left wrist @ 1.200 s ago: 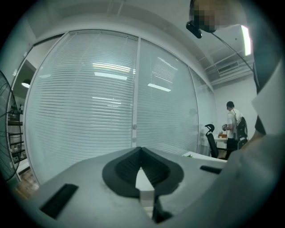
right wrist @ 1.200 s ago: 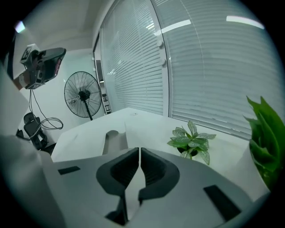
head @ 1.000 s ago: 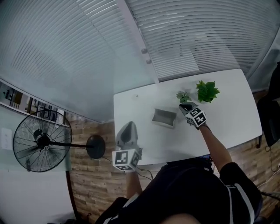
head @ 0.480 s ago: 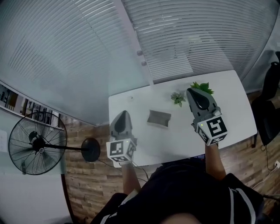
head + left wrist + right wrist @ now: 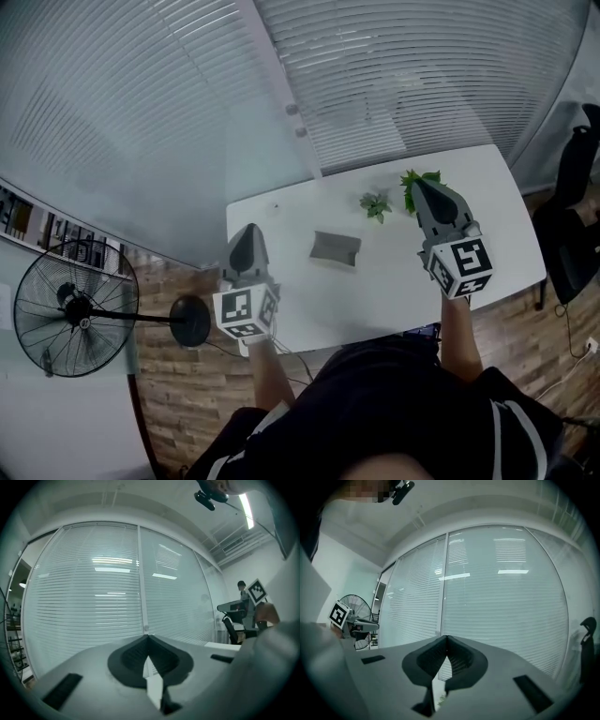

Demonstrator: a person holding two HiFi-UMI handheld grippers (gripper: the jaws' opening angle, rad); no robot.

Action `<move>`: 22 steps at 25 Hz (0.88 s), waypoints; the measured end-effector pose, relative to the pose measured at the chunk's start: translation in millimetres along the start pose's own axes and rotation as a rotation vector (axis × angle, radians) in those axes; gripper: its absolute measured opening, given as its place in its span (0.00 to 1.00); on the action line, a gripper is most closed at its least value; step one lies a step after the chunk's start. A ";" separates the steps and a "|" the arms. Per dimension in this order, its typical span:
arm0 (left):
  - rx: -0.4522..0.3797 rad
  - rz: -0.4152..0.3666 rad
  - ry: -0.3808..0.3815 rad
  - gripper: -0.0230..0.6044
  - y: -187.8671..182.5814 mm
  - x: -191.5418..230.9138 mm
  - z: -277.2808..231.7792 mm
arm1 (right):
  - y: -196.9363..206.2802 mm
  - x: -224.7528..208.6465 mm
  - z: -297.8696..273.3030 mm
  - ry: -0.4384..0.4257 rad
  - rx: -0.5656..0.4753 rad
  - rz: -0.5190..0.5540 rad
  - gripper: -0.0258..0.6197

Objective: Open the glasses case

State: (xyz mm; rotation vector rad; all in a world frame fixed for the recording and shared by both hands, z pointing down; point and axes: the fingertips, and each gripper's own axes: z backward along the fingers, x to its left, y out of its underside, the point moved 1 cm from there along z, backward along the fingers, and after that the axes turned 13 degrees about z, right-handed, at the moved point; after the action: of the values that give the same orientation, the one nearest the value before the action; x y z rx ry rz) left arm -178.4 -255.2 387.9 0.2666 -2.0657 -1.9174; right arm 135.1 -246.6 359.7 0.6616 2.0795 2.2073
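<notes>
Spanning the head view's middle, one white table (image 5: 281, 220) carries everything. Above its near edge two tools hover level, the left tool (image 5: 249, 230) and the right tool (image 5: 422, 185), each with jaws pressed together on nothing. One grey glasses case (image 5: 335, 248) lies on the table between them, untouched; its lid's state is too small to tell. No grip seems made, so a tool must next descend to it. Two small plants (image 5: 376, 203) stand beyond.
</notes>
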 end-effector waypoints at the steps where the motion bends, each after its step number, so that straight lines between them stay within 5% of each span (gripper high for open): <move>1: -0.001 0.003 -0.007 0.03 0.2 2.4 0.9 | -0.4 -1.5 2.0 0.007 0.007 0.006 0.06; 22: -0.019 0.038 -0.032 0.03 -2.3 8.5 16.1 | -11.6 0.3 16.1 0.023 0.000 0.022 0.06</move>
State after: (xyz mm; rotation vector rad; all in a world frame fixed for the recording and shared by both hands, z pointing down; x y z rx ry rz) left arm -192.1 -243.2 385.5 0.1928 -2.0564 -1.9301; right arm 137.2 -230.1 348.8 0.6657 2.0931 2.2374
